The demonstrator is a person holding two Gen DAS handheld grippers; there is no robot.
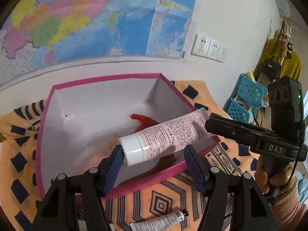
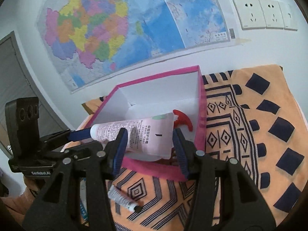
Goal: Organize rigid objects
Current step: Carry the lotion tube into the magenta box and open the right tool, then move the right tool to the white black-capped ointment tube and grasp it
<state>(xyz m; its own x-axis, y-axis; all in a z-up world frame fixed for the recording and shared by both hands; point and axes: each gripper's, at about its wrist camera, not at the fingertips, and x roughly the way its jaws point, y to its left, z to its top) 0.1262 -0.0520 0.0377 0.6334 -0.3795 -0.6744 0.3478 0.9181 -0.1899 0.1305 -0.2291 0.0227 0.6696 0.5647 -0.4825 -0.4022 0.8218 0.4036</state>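
A pink tube with a white cap hangs over the front of a pink-rimmed white box. My right gripper is shut on the tube's flat crimped end; it enters the left wrist view from the right. My left gripper stands open, with the cap beside its left pad and a wide gap toward the other pad. A red plastic piece lies inside the box.
A small grey tube with a black cap lies on the orange patterned cloth in front of the box. Behind the box is a wall with a map and sockets. Blue baskets stand off to the right.
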